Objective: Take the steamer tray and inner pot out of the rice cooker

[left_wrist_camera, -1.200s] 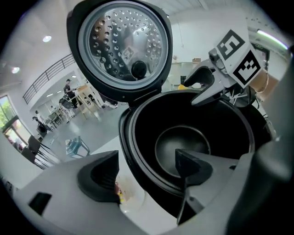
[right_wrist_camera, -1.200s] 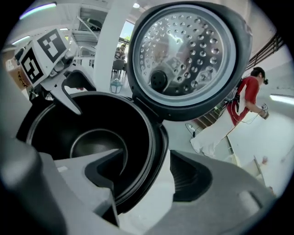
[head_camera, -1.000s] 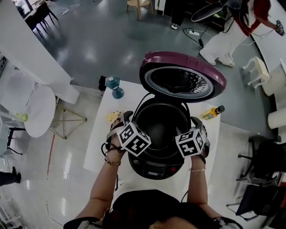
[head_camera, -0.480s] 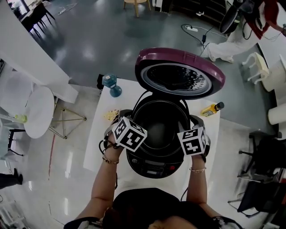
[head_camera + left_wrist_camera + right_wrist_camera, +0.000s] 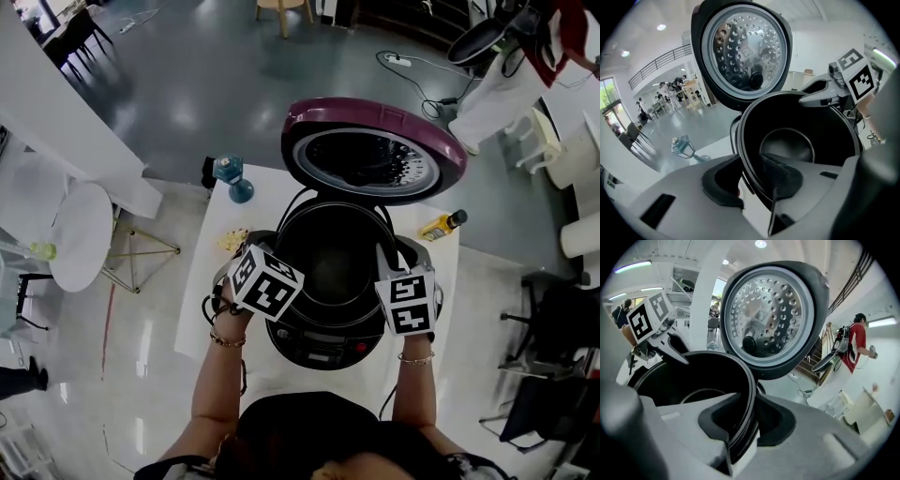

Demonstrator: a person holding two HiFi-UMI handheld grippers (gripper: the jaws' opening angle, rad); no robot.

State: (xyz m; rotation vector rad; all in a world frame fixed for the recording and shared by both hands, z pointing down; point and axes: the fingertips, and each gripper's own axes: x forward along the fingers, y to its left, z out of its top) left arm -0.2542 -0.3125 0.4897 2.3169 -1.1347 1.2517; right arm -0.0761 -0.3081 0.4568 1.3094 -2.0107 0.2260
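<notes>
A rice cooker [image 5: 323, 345] stands on the white table [image 5: 208, 309] with its purple lid [image 5: 375, 150] swung up. The black inner pot [image 5: 333, 261] sits in it, and its inside looks empty. No steamer tray shows in any view. My left gripper [image 5: 281, 253] has just been closing and is shut on the pot's left rim [image 5: 745, 154], one pad inside and one outside. My right gripper [image 5: 382, 259] has also just been closing and pinches the right rim [image 5: 749, 394] the same way. Each gripper view shows the other gripper across the pot [image 5: 820, 96] [image 5: 670, 345].
A teal dumbbell-shaped thing [image 5: 234, 178] stands at the table's far left corner, a yellow bottle [image 5: 441, 225] lies at the far right, and a small yellowish item [image 5: 234, 241] sits beside the cooker. The raised lid [image 5: 745, 47] hangs over the pot's far side. A person in red [image 5: 857, 341] stands further back.
Both grippers' jaws have closed onto the pot's rim from wide open. My right gripper has risen a little; my left one has barely moved.
</notes>
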